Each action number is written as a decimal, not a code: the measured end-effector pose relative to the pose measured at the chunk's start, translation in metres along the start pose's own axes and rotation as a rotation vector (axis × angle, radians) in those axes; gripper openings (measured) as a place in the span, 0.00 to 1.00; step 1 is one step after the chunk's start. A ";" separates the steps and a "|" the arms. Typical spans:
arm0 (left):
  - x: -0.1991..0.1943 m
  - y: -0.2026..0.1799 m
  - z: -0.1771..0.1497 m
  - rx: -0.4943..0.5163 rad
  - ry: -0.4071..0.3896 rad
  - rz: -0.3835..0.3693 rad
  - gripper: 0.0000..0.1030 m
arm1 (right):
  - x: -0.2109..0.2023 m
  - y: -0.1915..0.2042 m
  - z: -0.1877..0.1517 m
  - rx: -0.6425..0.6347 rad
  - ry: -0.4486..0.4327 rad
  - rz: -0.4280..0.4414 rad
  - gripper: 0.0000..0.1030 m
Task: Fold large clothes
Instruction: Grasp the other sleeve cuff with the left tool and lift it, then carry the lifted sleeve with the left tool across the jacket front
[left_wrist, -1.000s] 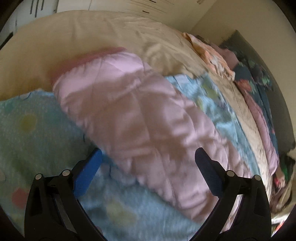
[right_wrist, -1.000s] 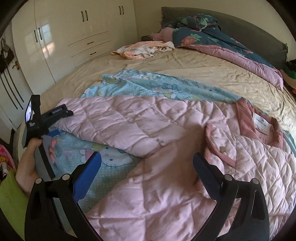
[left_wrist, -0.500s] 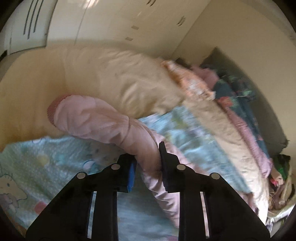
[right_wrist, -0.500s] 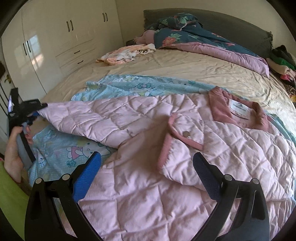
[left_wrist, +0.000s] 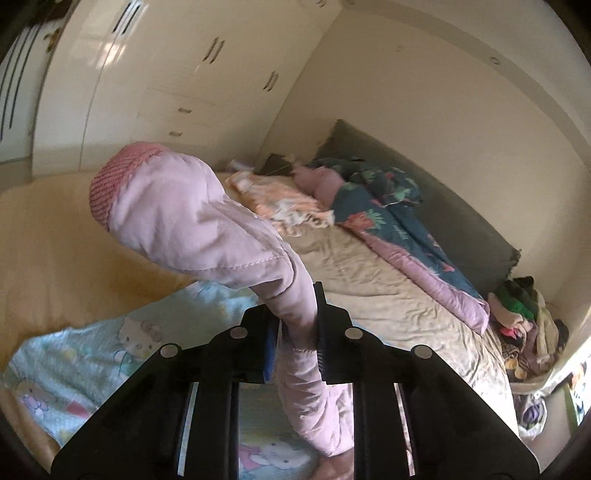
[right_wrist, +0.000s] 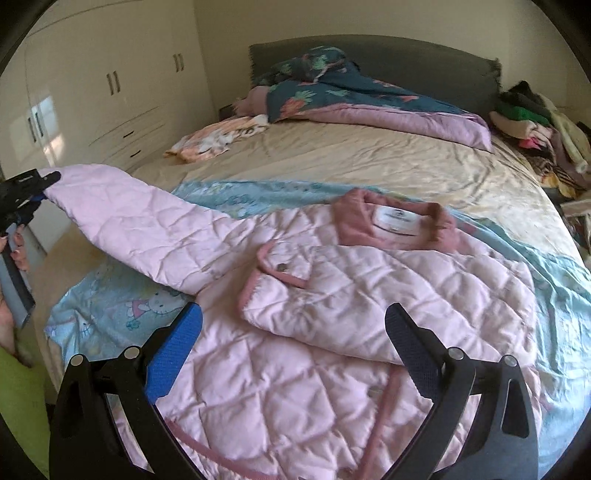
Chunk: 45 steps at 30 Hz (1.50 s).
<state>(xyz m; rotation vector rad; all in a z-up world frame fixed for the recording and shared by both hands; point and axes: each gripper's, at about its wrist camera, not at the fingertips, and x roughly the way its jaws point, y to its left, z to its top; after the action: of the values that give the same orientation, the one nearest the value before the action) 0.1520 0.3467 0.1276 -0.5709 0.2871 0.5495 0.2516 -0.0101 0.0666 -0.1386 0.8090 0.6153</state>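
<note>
The left gripper (left_wrist: 295, 328), open a second ago, now clamps the pink quilted jacket (right_wrist: 332, 295) by its sleeve (left_wrist: 192, 221), lifted off the bed (right_wrist: 369, 162) for folding inward; the right gripper (right_wrist: 291, 336) hovers agape, empty, above the jacket's body

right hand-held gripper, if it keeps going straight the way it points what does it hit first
Most likely the pink quilted jacket spread on the bed: the open right hand-held gripper points down at its folded front panel, with nothing in between, though depth is hard to judge.
</note>
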 end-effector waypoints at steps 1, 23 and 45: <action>-0.002 -0.006 0.000 0.011 -0.003 -0.006 0.09 | -0.004 -0.004 -0.001 0.009 -0.005 -0.001 0.96; -0.025 -0.150 -0.039 0.268 0.014 -0.179 0.08 | -0.078 -0.093 -0.027 0.168 -0.098 -0.067 0.96; -0.024 -0.248 -0.117 0.473 0.102 -0.317 0.07 | -0.108 -0.165 -0.060 0.296 -0.129 -0.144 0.96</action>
<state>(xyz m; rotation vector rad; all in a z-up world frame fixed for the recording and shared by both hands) 0.2593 0.0945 0.1498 -0.1776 0.3997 0.1345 0.2497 -0.2151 0.0838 0.1116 0.7492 0.3597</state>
